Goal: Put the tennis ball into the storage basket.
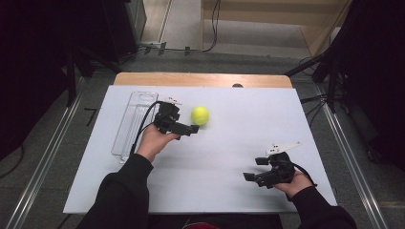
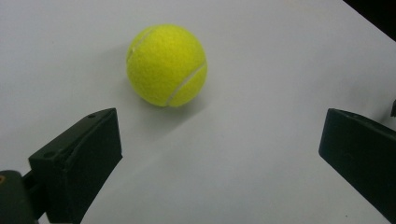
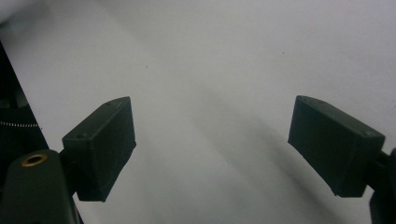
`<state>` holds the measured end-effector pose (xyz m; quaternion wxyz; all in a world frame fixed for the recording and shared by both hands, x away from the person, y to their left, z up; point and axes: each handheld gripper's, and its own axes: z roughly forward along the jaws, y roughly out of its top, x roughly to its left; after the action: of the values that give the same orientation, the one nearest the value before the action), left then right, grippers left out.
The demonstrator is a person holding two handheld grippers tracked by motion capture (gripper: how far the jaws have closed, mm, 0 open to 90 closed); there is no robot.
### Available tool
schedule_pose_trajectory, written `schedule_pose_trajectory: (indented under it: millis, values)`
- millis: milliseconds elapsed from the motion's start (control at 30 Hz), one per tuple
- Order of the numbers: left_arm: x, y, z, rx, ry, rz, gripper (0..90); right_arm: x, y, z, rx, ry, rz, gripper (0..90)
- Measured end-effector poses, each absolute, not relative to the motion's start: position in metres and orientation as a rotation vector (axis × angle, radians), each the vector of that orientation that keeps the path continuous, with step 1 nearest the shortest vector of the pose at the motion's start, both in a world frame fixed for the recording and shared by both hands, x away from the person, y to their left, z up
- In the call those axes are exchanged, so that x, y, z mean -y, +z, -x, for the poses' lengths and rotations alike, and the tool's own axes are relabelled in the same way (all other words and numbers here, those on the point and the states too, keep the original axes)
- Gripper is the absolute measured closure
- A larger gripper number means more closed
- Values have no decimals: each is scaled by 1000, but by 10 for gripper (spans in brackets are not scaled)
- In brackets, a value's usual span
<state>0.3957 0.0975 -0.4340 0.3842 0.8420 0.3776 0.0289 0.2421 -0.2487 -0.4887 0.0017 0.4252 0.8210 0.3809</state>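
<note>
A yellow tennis ball (image 1: 200,115) rests on the white tabletop (image 1: 239,124), toward the back and left of centre. My left gripper (image 1: 186,122) is just to the ball's near left, open, its jaws not touching the ball. In the left gripper view the ball (image 2: 166,65) lies ahead of the left gripper (image 2: 219,140), beyond the left jaw and outside the gap. My right gripper (image 1: 254,169) sits low over the table's near right part, open. In the right gripper view the right gripper (image 3: 212,135) has bare white surface between its jaws.
A clear plastic tray (image 1: 133,121) lies lengthwise along the left side of the tabletop, beside my left hand. A wooden table edge (image 1: 200,79) shows behind the white board. Metal rails (image 1: 43,162) and dark stands flank the table on the floor.
</note>
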Motion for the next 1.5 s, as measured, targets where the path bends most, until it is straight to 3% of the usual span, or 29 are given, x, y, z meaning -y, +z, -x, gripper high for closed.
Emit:
schedule_pose_trajectory:
  millis: [1500]
  values:
    - [-58,-429,-449,-973,116,-2158,5,249,-489,-242,-2583,1207,-1327,128]
